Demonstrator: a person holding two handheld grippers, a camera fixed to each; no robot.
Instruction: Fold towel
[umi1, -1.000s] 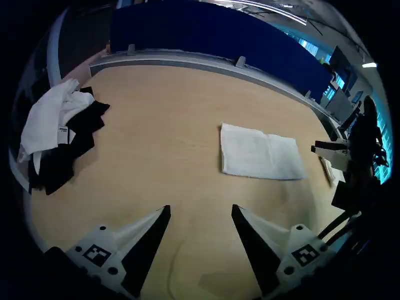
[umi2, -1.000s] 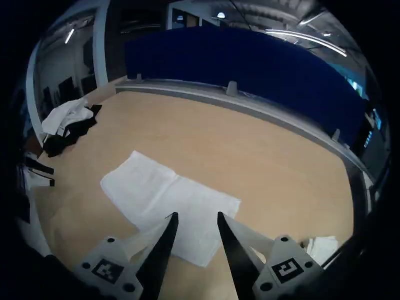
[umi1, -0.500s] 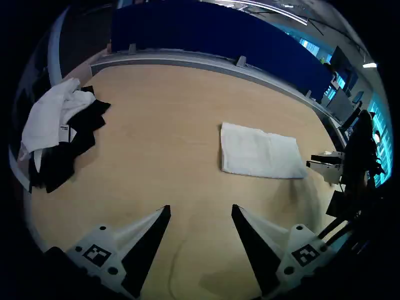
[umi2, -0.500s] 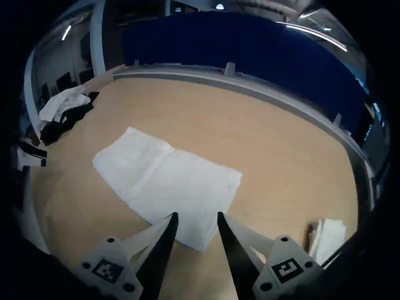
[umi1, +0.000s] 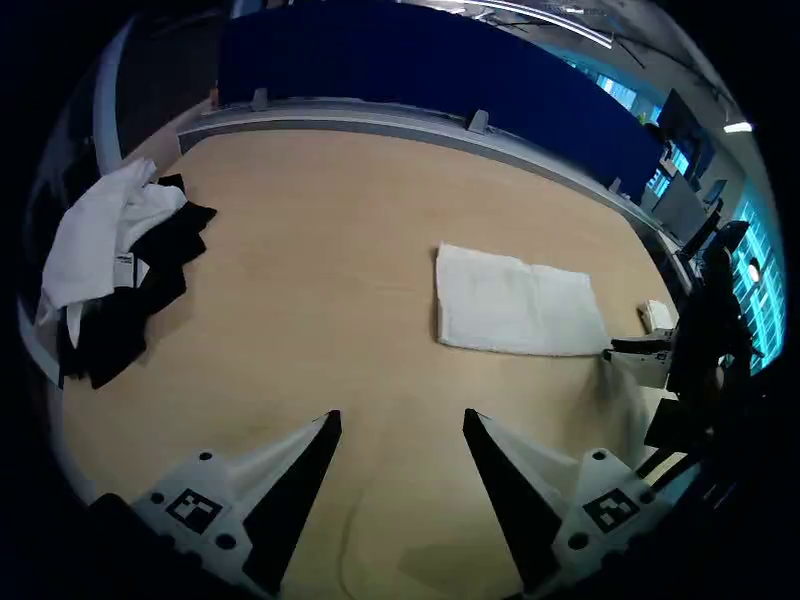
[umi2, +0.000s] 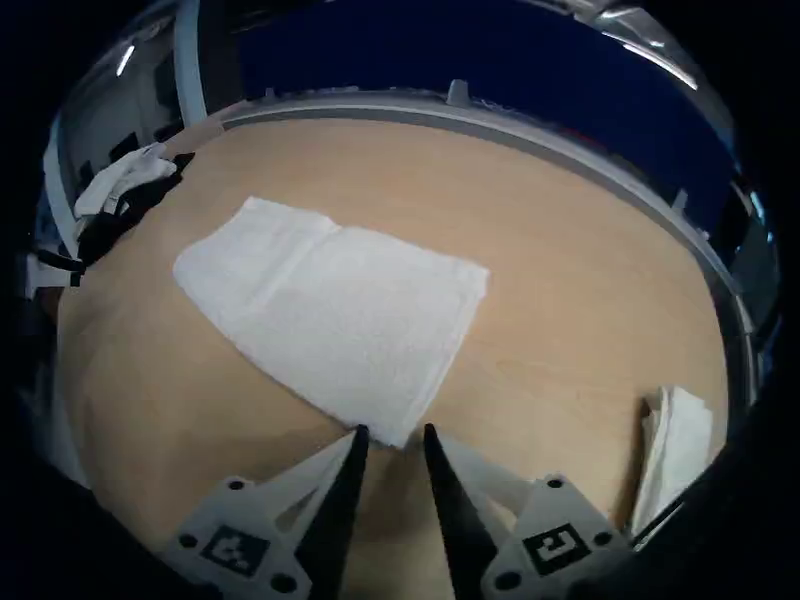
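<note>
**Towel** (umi2: 330, 310): white, laid flat on the table (umi2: 560, 290). In the right gripper view it is spread from 10 o'clock towards the centre, with its near corner pointed at 6 o'clock.

**Right gripper** (umi2: 395, 432): tongs parted by a narrow gap, the tips set either side of the towel's near corner. No grip on the cloth is judged to be made.

**Left gripper** (umi1: 400, 415): tongs spread wide with nothing held, kept over bare table well apart from the towel (umi1: 515, 315), which lies at 2 o'clock.

**Risks:**
- The corner may be missed or only one layer pinched if the tongs are closed too high. The fold would then be dragged askew.
- The whole towel may be slid along the smooth wood if the corner is pushed rather than lifted.
- A skewed fold is likely if only one corner is carried, the left tongs being far off.

**Surroundings:**
- Folded white cloth (umi2: 675, 440) at 4 o'clock, near the table edge.
- Heap of black and white clothes (umi1: 110, 260) at 9 o'clock in the left gripper view.
- Blue partition (umi1: 420, 70) at 12 o'clock.

Nothing is found in the fold's path.
</note>
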